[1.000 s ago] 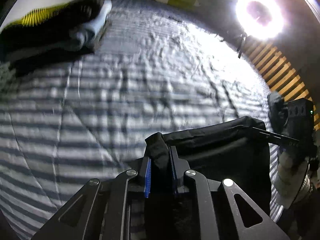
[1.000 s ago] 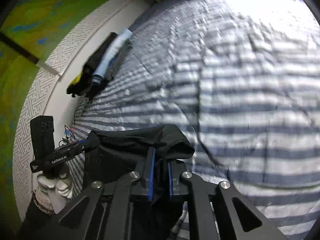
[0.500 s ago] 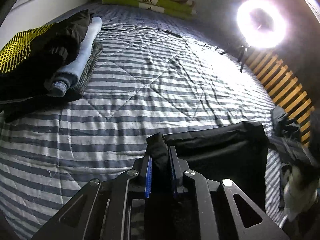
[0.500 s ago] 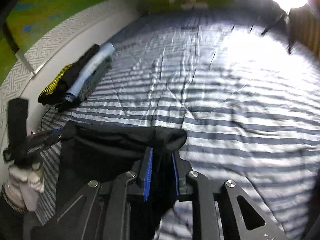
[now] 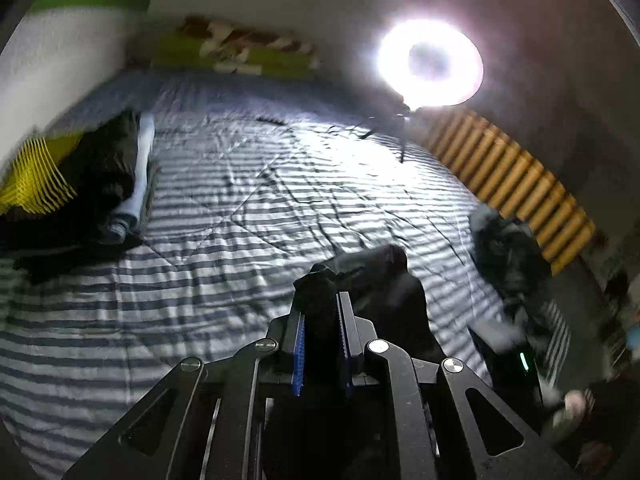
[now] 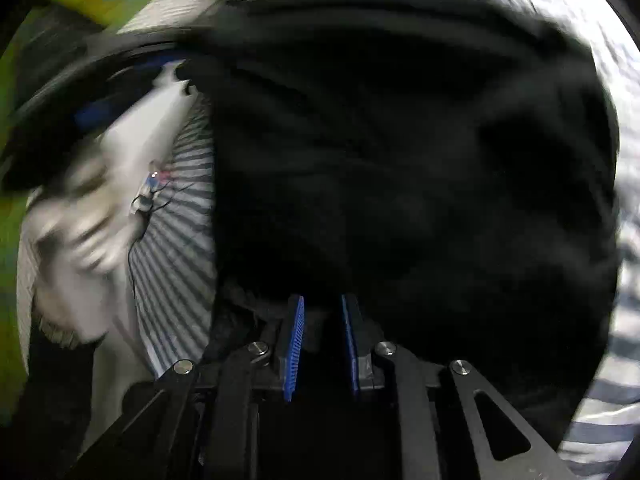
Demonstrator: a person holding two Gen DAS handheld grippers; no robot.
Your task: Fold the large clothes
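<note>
Fingers (image 5: 298,344) of both grippers clench black cloth garment (image 5: 384,280), right jaws closing; bunched corner may slip onto striped bed quilt (image 5: 200,280).

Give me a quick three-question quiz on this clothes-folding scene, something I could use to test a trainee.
1. True or false: the left gripper is shut on a bunch of the black garment.
2. In the left wrist view, where does the pile of folded clothes lie?
A. On the left side of the striped bed cover
B. Directly under the lamp
C. On the floor
3. Fill in the blank: the bright lamp at the far right of the bed is a ____ light.

Key:
1. True
2. A
3. Ring; it is the ring light.
</note>
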